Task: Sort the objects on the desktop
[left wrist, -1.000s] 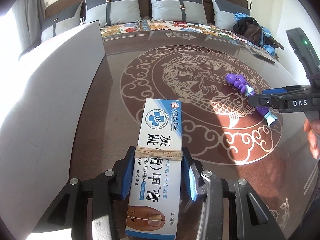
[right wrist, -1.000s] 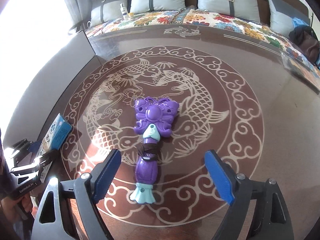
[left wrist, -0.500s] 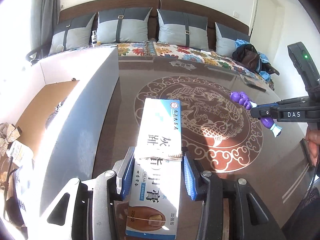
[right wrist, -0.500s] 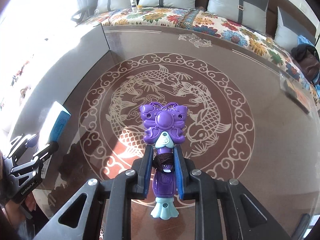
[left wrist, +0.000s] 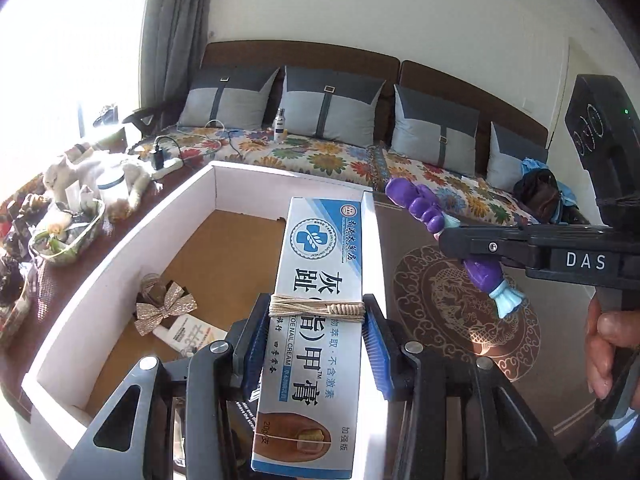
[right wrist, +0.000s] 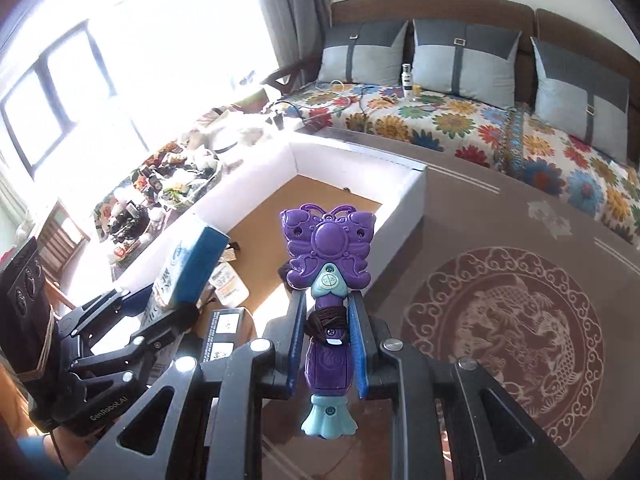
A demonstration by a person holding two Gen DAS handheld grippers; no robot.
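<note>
My left gripper (left wrist: 316, 334) is shut on a blue and white nail cream box (left wrist: 316, 304) bound with twine, held in the air over the right wall of a white cardboard box (left wrist: 120, 256). My right gripper (right wrist: 326, 336) is shut on the handle of a purple butterfly toy wand (right wrist: 326, 248) with a light blue tail, held above the box's near right corner. The wand also shows in the left wrist view (left wrist: 452, 232), to the right of the cream box. The left gripper and cream box show in the right wrist view (right wrist: 188, 268), at the left.
The white box (right wrist: 360, 172) has a brown floor holding a glittery bow (left wrist: 164, 308), a white tube (left wrist: 188, 334) and a dark packet (right wrist: 224, 334). A brown table with a koi pattern (right wrist: 508, 320) lies right of it. A sofa with cushions (left wrist: 328, 108) stands behind; clutter (left wrist: 64, 216) sits left.
Both grippers have lifted their objects off the table and moved left toward the white box. One second ago the right gripper was open around the wand; it shut on it half a second ago.
</note>
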